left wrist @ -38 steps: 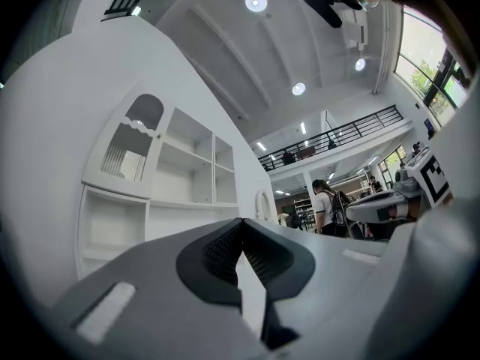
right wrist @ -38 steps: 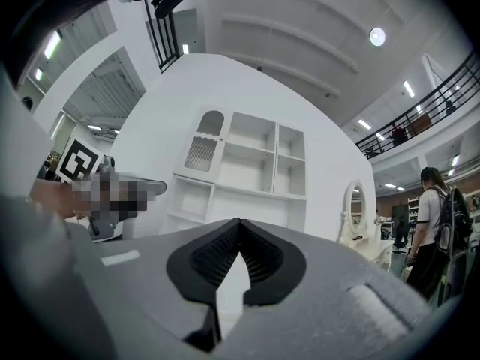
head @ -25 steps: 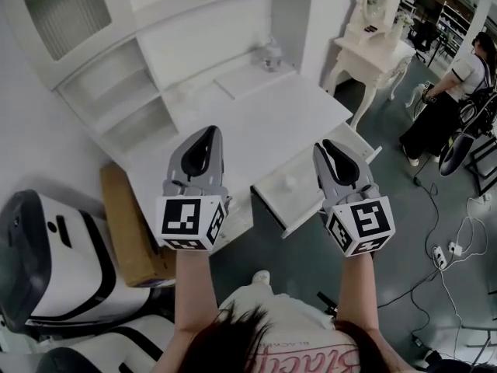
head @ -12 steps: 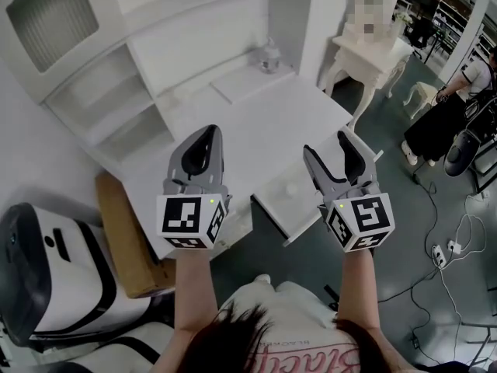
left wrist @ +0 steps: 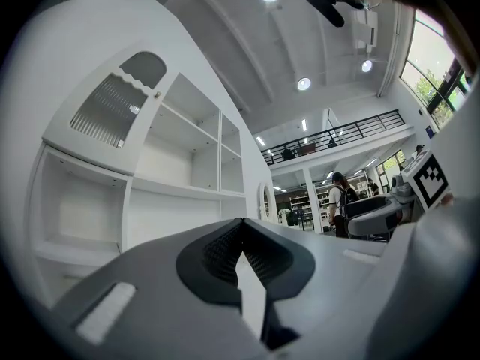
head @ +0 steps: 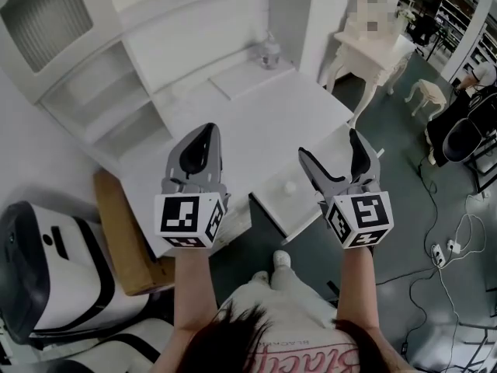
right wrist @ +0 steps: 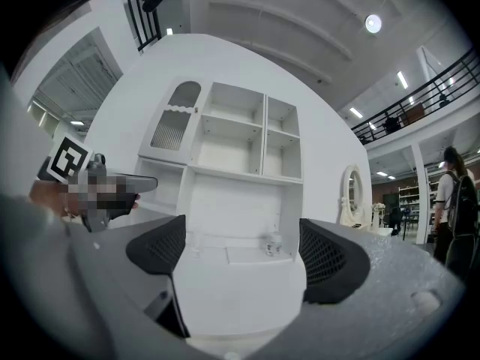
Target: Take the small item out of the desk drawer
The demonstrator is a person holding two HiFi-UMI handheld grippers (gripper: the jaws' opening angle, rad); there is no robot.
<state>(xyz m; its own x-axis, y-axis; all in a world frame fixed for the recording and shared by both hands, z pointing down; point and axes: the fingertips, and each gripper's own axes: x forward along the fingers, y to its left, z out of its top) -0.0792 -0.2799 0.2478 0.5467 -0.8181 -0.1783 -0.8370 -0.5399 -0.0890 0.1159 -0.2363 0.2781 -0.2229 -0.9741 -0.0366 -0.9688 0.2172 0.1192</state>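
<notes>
The white desk [head: 233, 130] has its right-hand drawer [head: 311, 208] pulled out toward me. A small round white item [head: 290, 186] lies inside it. My right gripper [head: 329, 146] hovers over the drawer's right half, its jaws opening wide with nothing between them. In the right gripper view the right gripper [right wrist: 240, 250] frames only the bare desk top and hutch [right wrist: 232, 156]. My left gripper [head: 200, 142] is held over the desk's front left part, shut and empty. The left gripper [left wrist: 241, 257] shows its pads pressed together in its own view.
A small glass jar [head: 269, 50] and a flat white slab [head: 245, 80] sit at the back of the desk. A cardboard box [head: 124, 231] and white-and-black equipment [head: 46, 270] stand at the left. A white dressing table [head: 373, 49], stool [head: 429, 92] and floor cables [head: 454, 247] are at the right.
The right gripper's jaws have gone from nearly shut to wide apart above the drawer. The left gripper has stayed shut in place.
</notes>
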